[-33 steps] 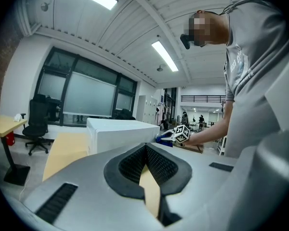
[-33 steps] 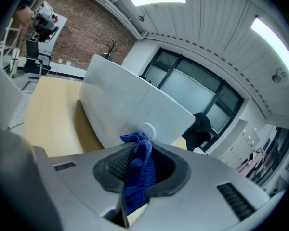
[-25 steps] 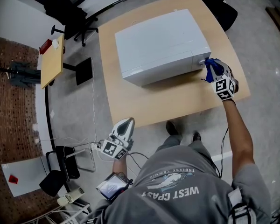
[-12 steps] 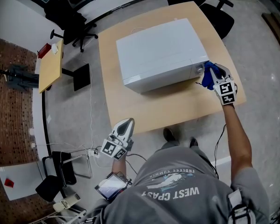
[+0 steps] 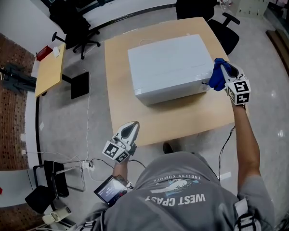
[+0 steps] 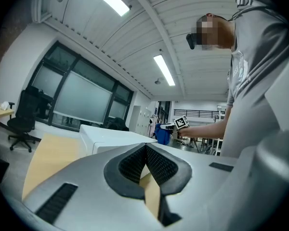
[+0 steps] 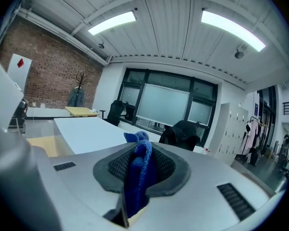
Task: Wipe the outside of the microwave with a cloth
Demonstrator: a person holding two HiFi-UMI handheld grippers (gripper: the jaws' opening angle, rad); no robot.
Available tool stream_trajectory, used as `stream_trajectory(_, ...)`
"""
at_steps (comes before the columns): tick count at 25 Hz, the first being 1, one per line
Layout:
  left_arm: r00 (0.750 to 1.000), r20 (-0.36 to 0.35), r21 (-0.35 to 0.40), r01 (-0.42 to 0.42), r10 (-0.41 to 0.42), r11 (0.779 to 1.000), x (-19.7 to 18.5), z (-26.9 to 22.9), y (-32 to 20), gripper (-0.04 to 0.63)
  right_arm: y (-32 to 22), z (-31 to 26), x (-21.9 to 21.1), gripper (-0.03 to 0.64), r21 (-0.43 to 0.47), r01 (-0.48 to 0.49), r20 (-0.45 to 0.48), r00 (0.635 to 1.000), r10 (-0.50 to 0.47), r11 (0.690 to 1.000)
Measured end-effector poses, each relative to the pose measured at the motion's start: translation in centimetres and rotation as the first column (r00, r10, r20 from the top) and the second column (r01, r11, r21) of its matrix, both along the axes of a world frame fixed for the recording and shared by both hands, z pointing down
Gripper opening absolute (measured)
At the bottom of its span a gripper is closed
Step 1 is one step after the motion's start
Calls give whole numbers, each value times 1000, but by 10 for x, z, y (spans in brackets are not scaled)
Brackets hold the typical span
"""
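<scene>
Item: microwave (image 5: 168, 66), white, set mid-way on the wooden bench (image 5: 119, 95); cloth (image 5: 216, 79), blue, bunched, pinched between the narrowly set jaws of the right claw (image 5: 218, 67), just beside the microwave's right upper corner; left claw (image 5: 130, 127), jaws together, empty, off the bench's near edge, well apart from the work; step, as judged: wiping the right side near its top; next: probably the cloth pressed flat onto the top panel

The microwave (image 5: 169, 66) fills the middle of the table (image 5: 118, 90); bare wood is free at its 9 and 6 o'clock; at 3 o'clock the strip is thin; a black chair (image 5: 195, 1) stands at 12 o'clock.
</scene>
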State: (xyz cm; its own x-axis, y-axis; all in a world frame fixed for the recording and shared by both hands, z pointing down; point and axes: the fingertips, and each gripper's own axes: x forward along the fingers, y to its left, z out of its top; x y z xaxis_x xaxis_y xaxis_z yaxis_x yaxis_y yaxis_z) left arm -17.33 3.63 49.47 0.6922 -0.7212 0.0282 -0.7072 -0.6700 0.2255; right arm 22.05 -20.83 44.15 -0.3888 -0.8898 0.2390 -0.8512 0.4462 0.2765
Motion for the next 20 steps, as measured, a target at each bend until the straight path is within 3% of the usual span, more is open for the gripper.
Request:
stream_trajectory(7,999,-26,13,-37,37,999,-13,0,-12,22,-52,-31,-16,69,9,-23,-76,997,23,1000)
stream_trajectory(13,999,-23,6,-35,35,999,-30,-2,-25,23,-114,-2,-33,69,-95,-49,-124,992,37,994)
stream_trajectory(20,1000,-26,8,14,-14,1000,-38,-1,-37,23,-154,53,-43,69,-241,-38,-198,980,-11,970)
